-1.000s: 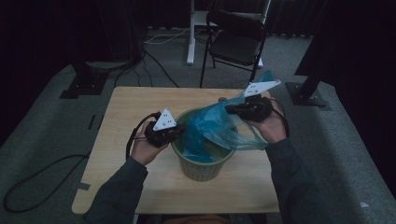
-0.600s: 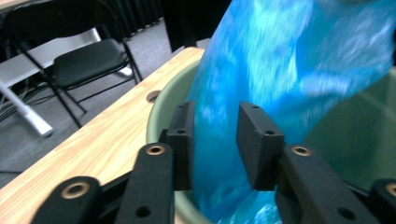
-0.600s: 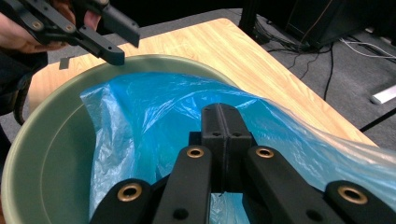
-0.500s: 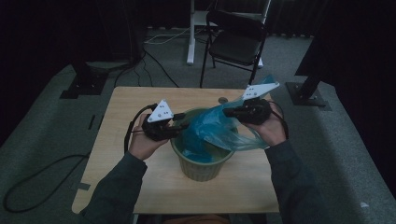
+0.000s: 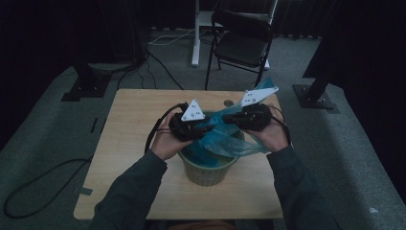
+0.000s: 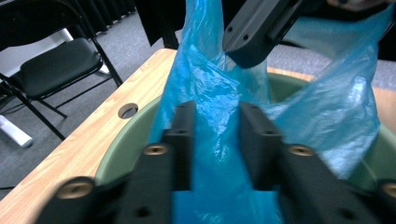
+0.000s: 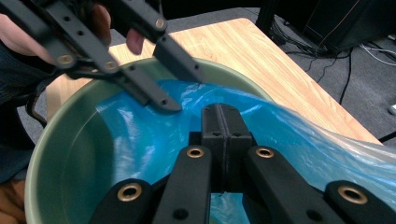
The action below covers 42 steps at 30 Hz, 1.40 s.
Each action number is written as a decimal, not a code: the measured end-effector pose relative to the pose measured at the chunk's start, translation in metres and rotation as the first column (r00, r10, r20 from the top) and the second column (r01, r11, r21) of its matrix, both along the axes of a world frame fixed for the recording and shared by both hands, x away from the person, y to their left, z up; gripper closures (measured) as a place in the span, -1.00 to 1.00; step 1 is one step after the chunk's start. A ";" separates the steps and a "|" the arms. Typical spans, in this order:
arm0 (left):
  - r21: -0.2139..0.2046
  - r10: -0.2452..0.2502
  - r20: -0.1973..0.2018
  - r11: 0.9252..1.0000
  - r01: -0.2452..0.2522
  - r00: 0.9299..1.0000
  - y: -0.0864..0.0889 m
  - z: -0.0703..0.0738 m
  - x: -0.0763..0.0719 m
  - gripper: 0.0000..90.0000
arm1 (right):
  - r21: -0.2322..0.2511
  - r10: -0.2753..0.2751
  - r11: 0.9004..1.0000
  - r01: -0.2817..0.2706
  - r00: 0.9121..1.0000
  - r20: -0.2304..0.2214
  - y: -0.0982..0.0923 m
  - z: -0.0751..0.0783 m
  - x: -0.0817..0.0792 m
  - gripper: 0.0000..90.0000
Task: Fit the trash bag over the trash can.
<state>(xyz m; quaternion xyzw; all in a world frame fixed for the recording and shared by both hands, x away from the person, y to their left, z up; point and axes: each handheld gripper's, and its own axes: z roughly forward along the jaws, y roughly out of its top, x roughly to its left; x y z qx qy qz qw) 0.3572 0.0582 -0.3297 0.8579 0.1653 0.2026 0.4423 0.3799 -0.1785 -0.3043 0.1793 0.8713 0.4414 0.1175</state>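
Note:
A green round bin (image 5: 206, 168) stands on the wooden table (image 5: 129, 124) with a blue plastic bag (image 5: 230, 141) inside it. My right gripper (image 5: 227, 117) is over the bin's far right rim. Its jaws (image 7: 225, 122) are shut on a pinch of the bag (image 7: 140, 135), pulling the film up. My left gripper (image 5: 206, 127) reaches in from the left. Its jaws (image 6: 217, 135) stand apart with a raised fold of the bag (image 6: 215, 84) between them, and they have just been closing. The fingers do not press the film. The right gripper (image 6: 243, 56) hangs just beyond.
A black folding chair (image 5: 242, 43) stands behind the table's far edge, beside a white post and floor cables. A small round hole (image 5: 229, 102) lies in the tabletop past the bin. Dark stand bases sit on the carpet left and right.
My left gripper has risen from the bin's left rim and moved in toward the bag's raised fold. The right gripper has kept its place and its grip.

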 end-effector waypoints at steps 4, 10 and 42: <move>-0.027 0.008 0.015 1.000 -0.007 1.000 0.005 -0.001 -0.003 0.92 | -0.007 -0.009 1.000 0.009 1.000 -0.001 -0.005 -0.001 -0.002 1.00; -0.047 0.024 0.014 0.999 -0.024 1.000 0.016 -0.003 -0.005 0.96 | -0.013 -0.025 1.000 0.025 1.000 -0.015 -0.014 -0.006 -0.004 1.00; -0.097 0.131 0.000 0.987 -0.130 0.991 0.057 -0.017 -0.003 0.95 | 0.046 -0.144 0.988 0.146 0.989 -0.044 -0.049 -0.008 0.000 0.49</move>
